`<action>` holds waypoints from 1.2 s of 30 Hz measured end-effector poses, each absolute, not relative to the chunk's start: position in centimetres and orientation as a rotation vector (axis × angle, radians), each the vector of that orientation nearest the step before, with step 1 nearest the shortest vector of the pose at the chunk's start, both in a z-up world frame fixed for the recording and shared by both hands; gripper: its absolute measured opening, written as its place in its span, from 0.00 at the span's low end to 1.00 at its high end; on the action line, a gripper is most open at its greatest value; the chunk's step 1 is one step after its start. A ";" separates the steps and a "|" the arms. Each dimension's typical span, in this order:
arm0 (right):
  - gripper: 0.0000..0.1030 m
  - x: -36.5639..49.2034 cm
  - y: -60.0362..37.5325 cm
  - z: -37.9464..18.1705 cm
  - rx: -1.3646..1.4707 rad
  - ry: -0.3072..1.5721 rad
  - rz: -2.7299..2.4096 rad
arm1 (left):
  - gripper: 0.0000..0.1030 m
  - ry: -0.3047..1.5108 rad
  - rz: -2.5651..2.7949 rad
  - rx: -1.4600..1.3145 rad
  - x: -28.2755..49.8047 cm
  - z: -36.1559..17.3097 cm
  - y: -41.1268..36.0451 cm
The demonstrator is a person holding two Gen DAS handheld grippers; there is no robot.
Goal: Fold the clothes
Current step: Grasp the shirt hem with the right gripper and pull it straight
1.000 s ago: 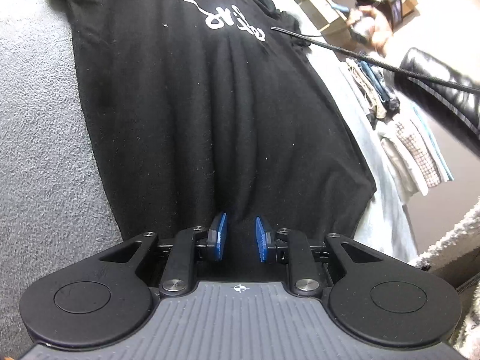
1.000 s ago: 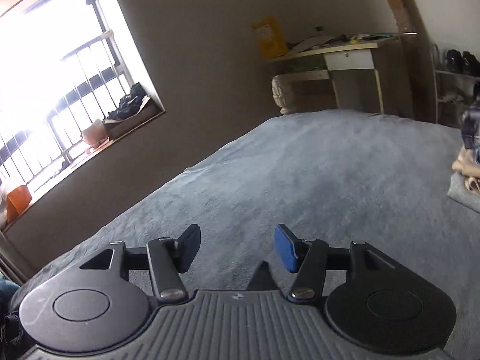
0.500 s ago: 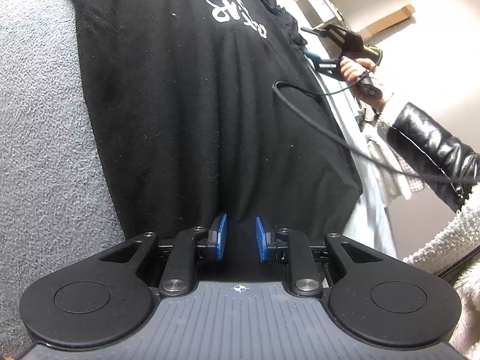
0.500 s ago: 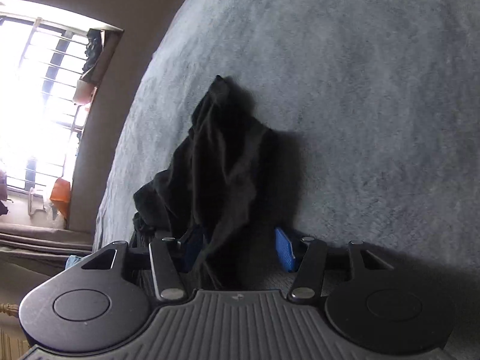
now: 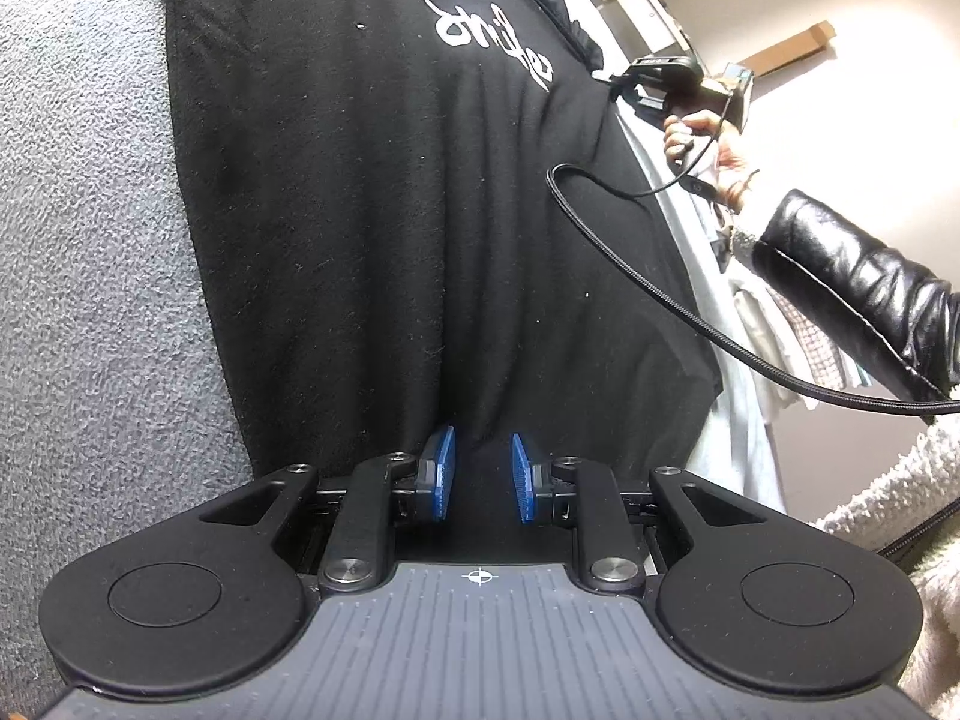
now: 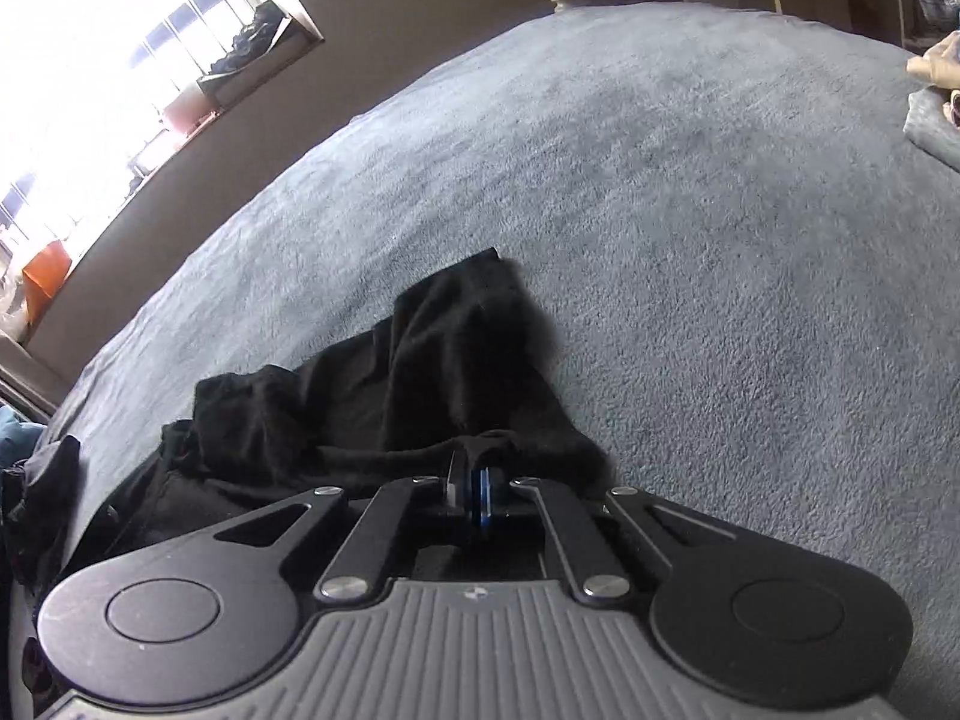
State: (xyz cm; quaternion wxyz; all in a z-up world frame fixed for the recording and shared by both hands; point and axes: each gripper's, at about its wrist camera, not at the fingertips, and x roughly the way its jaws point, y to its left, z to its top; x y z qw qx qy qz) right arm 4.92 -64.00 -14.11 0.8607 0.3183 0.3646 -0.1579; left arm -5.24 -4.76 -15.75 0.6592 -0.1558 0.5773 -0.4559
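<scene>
A black T-shirt [image 5: 390, 210] with white lettering [image 5: 474, 42] lies spread on the grey blanket [image 5: 90, 300]. My left gripper [image 5: 480, 468] sits at its near hem. Cloth fills the gap between the blue pads [image 5: 441, 471] and creases run out from them. In the right wrist view, my right gripper [image 6: 477, 480] is shut on a bunched black part of the T-shirt [image 6: 444, 372] at its side. A hand [image 5: 702, 138] holds that gripper at the shirt's far right edge in the left wrist view.
A black cable [image 5: 630, 258] trails across the shirt's right side from the hand, with a shiny black sleeve [image 5: 852, 282] behind it. Folded clothes [image 5: 780, 324] lie along the right. Grey blanket [image 6: 690, 210] stretches ahead, with folded cloth [image 6: 936, 120] at far right and a bright window [image 6: 120, 60].
My right gripper has come down onto the bunched black cloth and its jaws have closed on it. The left gripper has stayed at the hem with the same gap.
</scene>
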 end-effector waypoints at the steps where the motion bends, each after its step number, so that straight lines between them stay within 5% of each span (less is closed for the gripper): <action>1: 0.03 4.8 -64.2 -14.3 0.714 0.758 -0.333 | 0.21 1.305 -1.031 -0.349 -5.3 -15.7 -4.8; 4: 0.21 3.8 -65.8 -14.6 0.883 0.756 -0.293 | 0.21 1.298 -1.031 -0.340 -5.4 -15.7 -4.8; 6: 0.22 2.1 -66.5 -13.8 0.923 0.766 -0.282 | 0.21 1.296 -1.030 -0.337 -5.4 -15.7 -4.8; 9: 0.44 -1.1 -67.2 -12.2 0.931 0.795 -0.273 | 0.21 1.292 -1.035 -0.331 -5.4 -15.6 -4.9; 17: 0.44 -15.7 -67.1 -9.6 0.950 0.867 -0.237 | 0.21 1.267 -1.026 -0.278 -5.9 -14.9 -5.5; 26: 0.33 -26.1 -61.8 -12.5 0.879 0.942 -0.253 | 0.22 1.209 -0.923 -0.172 -8.0 -12.4 -6.0; 30: 0.01 -28.1 -60.6 -13.2 0.842 0.940 -0.267 | 0.24 1.201 -0.872 -0.146 -9.1 -11.6 -5.3; 36: 0.00 -30.9 -61.6 -13.3 0.906 0.831 -0.335 | 0.24 1.203 -0.826 -0.118 -9.9 -11.3 -5.0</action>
